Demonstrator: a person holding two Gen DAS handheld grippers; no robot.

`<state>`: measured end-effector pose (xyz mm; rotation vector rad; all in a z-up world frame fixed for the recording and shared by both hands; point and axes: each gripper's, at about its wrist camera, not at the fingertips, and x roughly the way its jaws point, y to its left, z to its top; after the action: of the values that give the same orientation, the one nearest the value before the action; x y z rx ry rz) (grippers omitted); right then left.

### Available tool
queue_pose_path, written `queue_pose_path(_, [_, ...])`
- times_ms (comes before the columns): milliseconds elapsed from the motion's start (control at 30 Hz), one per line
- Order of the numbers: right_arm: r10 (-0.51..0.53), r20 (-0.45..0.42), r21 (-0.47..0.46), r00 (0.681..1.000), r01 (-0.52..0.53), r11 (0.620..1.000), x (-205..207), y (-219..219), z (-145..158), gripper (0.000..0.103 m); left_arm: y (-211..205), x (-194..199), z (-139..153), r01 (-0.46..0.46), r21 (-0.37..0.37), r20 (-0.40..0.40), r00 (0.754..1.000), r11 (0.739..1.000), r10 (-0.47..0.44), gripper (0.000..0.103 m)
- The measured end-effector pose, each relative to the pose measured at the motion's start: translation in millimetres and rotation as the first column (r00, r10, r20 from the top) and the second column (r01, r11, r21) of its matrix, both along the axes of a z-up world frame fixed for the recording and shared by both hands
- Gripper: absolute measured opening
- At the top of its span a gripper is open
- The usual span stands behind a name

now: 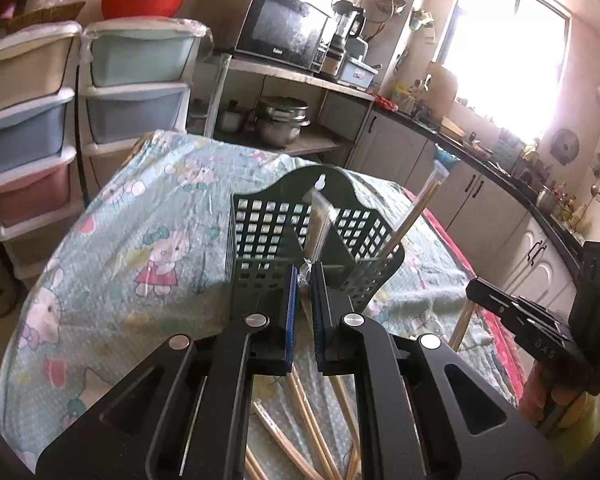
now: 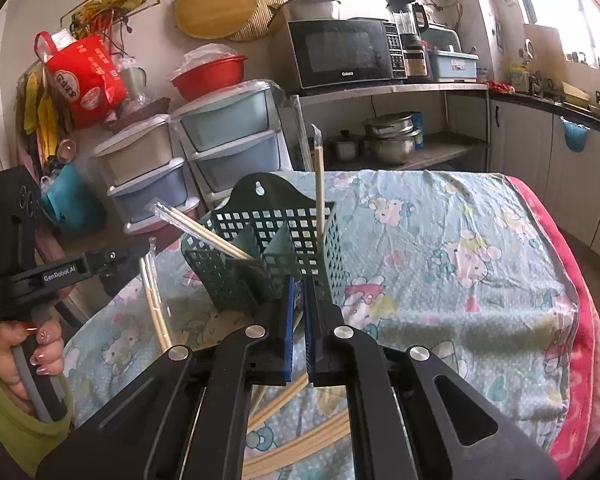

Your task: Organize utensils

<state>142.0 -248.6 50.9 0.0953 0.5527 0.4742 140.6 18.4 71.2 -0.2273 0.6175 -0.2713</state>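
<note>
now both tongs (image 1: 305, 270) (image 2: 298, 280) clamp wrapped chopsticks (image 1: 318, 220) (image 2: 319, 184); tips rising over basket (image 1: 260, 232).

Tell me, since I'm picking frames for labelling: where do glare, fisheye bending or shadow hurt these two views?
Left wrist view: the window is blown out, washing the counter beneath it in haze; fisheye bends the cabinets and table edge. Right wrist view: evenly lit, with glare only at the upper right corner; the green basket is sharp, and shadow falls on the tablecloth by the gripper.
</note>
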Motion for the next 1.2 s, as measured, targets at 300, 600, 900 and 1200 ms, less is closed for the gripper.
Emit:
queue_pose_path(300, [0.007, 0.046, 0.007, 0.999, -0.007, 1.000, -5.5, 3.3, 17.7, 0.004, -1.3, 2.5, 24.0, 0.019, 0.016, 0.046, 0.999, 1.000, -0.020, 0.004])
queue_pose_path(600, [0.014, 0.123, 0.007, 0.992, -0.015, 1.000, -10.9, 5.5, 45.8, 0.004, 2.9, 1.8, 49.3, 0.024, 0.029, 0.098, 0.995, 0.999, -0.027, 0.003])
queue_pose_path(900, [0.027, 0.201, 0.013, 0.979, -0.031, 0.999, -9.1, 12.0, 77.3, 0.004, 6.6, 1.0, 85.5, 0.011, 0.054, 0.181, 0.983, 0.999, -0.020, 0.003])
queue_pose_path(1200, [0.044, 0.274, 0.033, 0.961, -0.055, 0.998, -5.2, 23.0, 107.5, 0.004, 4.5, 6.5, 121.5, -0.003, 0.075, 0.270, 0.963, 0.997, -0.017, 0.003])
